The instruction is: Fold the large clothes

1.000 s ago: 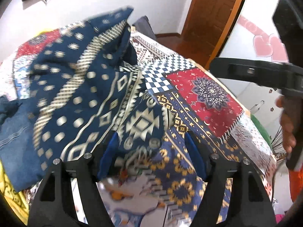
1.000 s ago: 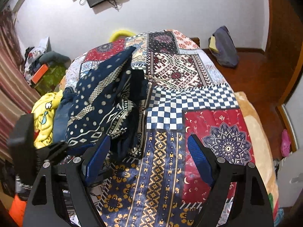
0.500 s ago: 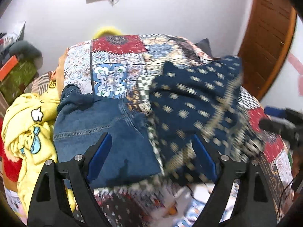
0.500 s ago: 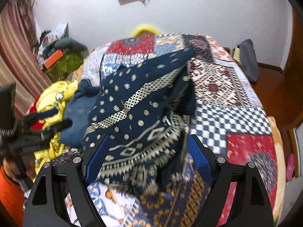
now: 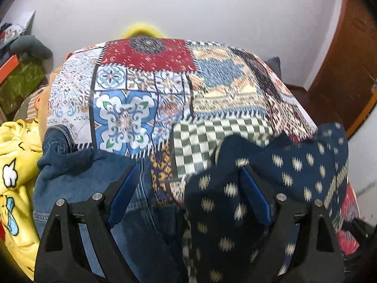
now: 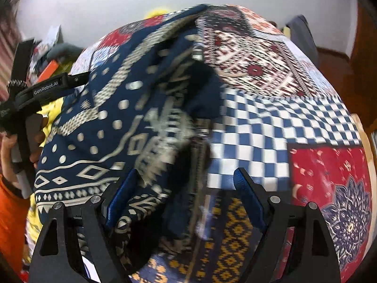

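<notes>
Between the right claw's (image 6: 185, 195) spread fingers lies the navy patterned garment (image 6: 113, 127).

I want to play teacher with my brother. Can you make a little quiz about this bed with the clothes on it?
1. True or false: the left gripper is clamped on the jeans.
2. What colour is the garment with cartoon prints beside the jeans?
3. The patterned navy garment lies on: A) the floor B) the patchwork bedspread C) a chair.

Key: 1 false, its jaws are open; 2 yellow; 3 B.
</notes>
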Available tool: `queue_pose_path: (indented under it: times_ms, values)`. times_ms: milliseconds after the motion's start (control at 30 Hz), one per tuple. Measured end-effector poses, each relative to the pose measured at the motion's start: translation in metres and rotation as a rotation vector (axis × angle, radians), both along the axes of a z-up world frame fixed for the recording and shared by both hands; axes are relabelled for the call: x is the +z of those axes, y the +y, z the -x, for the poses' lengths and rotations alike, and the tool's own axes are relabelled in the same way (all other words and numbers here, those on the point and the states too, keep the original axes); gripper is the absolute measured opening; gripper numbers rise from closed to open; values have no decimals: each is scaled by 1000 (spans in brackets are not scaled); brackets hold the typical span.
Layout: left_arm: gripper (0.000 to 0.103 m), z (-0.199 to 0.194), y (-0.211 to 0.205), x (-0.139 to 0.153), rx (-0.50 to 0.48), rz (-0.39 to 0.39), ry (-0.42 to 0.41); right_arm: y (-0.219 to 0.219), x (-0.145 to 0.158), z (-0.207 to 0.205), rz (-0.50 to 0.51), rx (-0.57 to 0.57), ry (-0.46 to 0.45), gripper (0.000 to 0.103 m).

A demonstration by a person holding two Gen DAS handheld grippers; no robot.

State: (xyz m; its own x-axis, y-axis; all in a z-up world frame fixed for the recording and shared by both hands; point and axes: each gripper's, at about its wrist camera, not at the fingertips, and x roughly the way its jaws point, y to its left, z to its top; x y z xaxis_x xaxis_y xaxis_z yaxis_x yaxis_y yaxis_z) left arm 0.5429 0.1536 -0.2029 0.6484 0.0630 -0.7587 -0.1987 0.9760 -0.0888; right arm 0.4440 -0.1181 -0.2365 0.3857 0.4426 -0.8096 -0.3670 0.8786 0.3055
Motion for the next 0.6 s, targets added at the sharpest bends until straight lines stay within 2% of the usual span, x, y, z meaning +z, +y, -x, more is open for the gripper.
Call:
queue_pose_path:
  times_ms: [133,267,433,533,600]
  values:
    - [87,0,12,14,90,-38,-3,-11,9,7,51,-12,-17,81]
    - [88,23,13,28,34,-29,1,-16,27,20,76,-1,-58,81]
    - [88,69,-10,40,-108,-38,14,-14,57,24,-48,24,-71,81]
    - [92,86,-18,34,-162,16,45,-8,58,14,-130,42,-43,82]
    - [92,91,-19,23,-182,80,77,-2,49,6,-158,42,-7,82]
